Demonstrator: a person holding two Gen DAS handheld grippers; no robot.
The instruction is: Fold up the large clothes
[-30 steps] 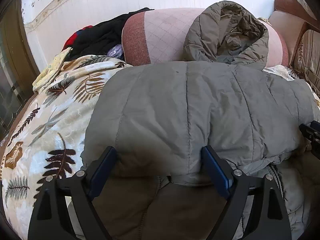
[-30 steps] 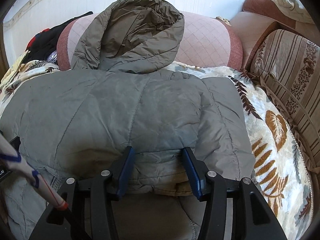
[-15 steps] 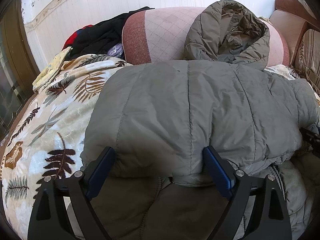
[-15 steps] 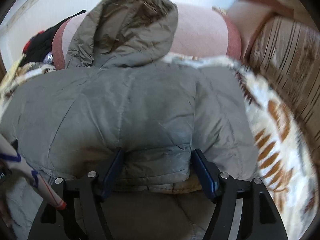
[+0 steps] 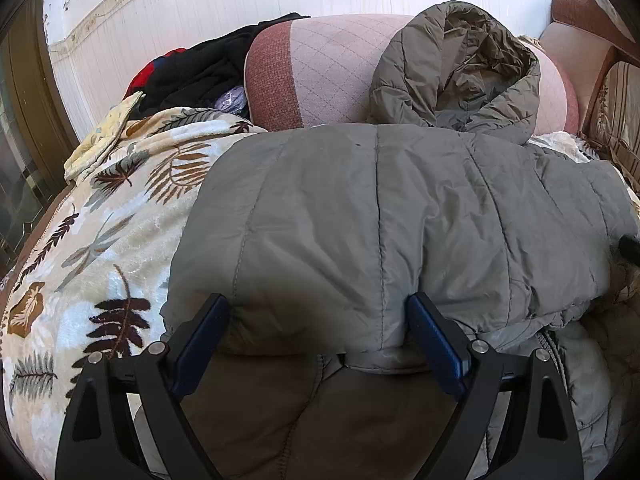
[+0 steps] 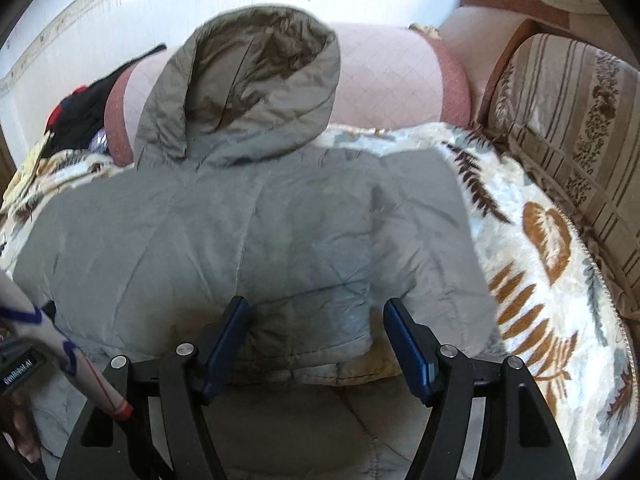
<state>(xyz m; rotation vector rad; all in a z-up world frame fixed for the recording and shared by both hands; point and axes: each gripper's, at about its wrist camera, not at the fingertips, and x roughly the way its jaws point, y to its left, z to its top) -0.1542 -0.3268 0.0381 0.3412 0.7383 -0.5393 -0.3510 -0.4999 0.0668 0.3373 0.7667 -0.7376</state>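
A grey-green padded hooded jacket point(image 5: 400, 220) lies folded on a leaf-patterned blanket, its hood point(image 5: 460, 76) propped against a pink bolster. It also shows in the right wrist view point(image 6: 260, 232), hood point(image 6: 248, 88) at the top. My left gripper point(image 5: 316, 316) is open, its blue-padded fingers astride the jacket's near folded edge. My right gripper point(image 6: 316, 320) is open too, its fingers either side of a bulge of the same near edge, further right. Neither gripper pinches the fabric.
The leaf-patterned blanket point(image 5: 100, 240) covers the sofa seat. A pink bolster point(image 5: 328, 72) lies behind, with dark and red clothes point(image 5: 192, 76) piled at its left. A striped sofa back point(image 6: 572, 140) runs along the right. The left hand's sleeve point(image 6: 60, 348) shows at the lower left.
My right gripper opened wider and swung slightly. The jacket settled flatter with the hood leaning on the bolster. My left gripper barely moved.
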